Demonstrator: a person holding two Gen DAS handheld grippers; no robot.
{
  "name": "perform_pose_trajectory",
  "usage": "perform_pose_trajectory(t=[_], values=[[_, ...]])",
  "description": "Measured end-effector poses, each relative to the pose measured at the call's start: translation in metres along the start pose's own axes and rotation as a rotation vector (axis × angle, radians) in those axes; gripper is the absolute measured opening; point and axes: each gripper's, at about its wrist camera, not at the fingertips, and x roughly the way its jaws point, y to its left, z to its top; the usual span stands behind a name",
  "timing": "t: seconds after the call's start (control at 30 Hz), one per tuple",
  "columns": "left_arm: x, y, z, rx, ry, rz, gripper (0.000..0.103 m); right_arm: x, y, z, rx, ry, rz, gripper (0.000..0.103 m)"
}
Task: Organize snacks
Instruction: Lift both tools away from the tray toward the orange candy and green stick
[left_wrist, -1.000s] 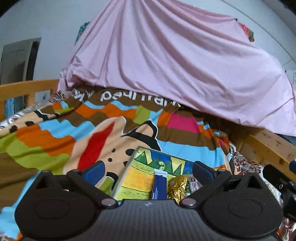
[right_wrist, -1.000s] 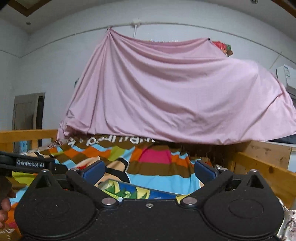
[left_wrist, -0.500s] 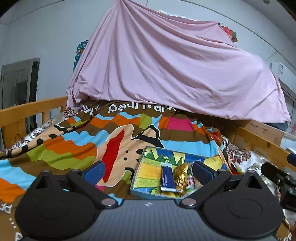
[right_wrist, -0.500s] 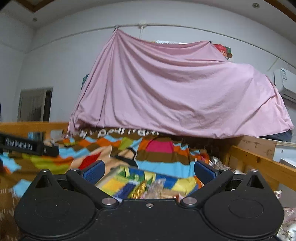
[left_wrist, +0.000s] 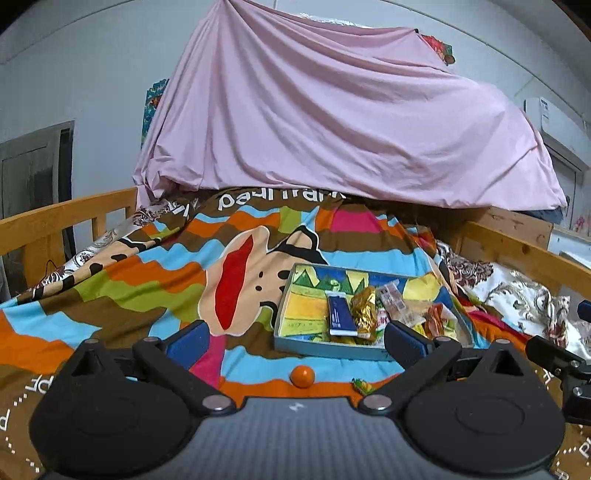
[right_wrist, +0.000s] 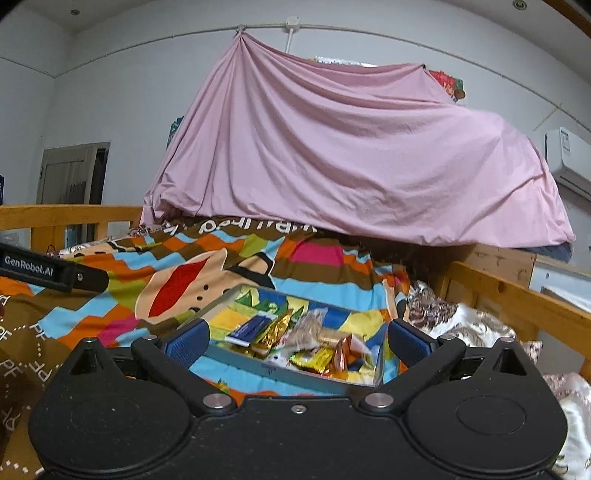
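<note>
Both grippers are held above the bed with nothing between their fingers: the left gripper (left_wrist: 293, 341) is spread wide, and the right gripper (right_wrist: 295, 341) likewise. The step in hand is judged to be an approach before a pick. Most snacks (left_wrist: 373, 312) are already gathered in the tray (left_wrist: 325, 348), which lies ahead of the left fingers, toward the right one, and directly ahead between the right fingers. An orange ball-shaped sweet (left_wrist: 302, 376) and a small green-wrapped candy (left_wrist: 362, 386) lie loose on the striped blanket (left_wrist: 147, 291), nearer than the tray. A descent onto one of these is probably called for next. "GenRobot.AI" is read on the left gripper's side in the right view; the blanket's lettering appears upside down and is not fully legible.
</note>
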Motion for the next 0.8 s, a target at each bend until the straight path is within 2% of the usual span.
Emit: perform_pose_trajectory(t=[0.37, 0.63, 0.8], values=[[0.01, 0.001, -0.028, 0.088, 0.078, 0.011, 0.103, 0.008, 0.009, -0.018, -0.015, 0.072, -0.007, 0.102], [0.016, 0.013, -0.038, 0.068, 0.124, 0.034, 0.103, 0.021, 0.026, -0.033, -0.086, 0.135, 0.011, 0.102], [0.017, 0.019, -0.039, 0.061, 0.151, 0.034, 0.103, 0.023, 0.029, -0.036, -0.07, 0.144, 0.056, 0.102]])
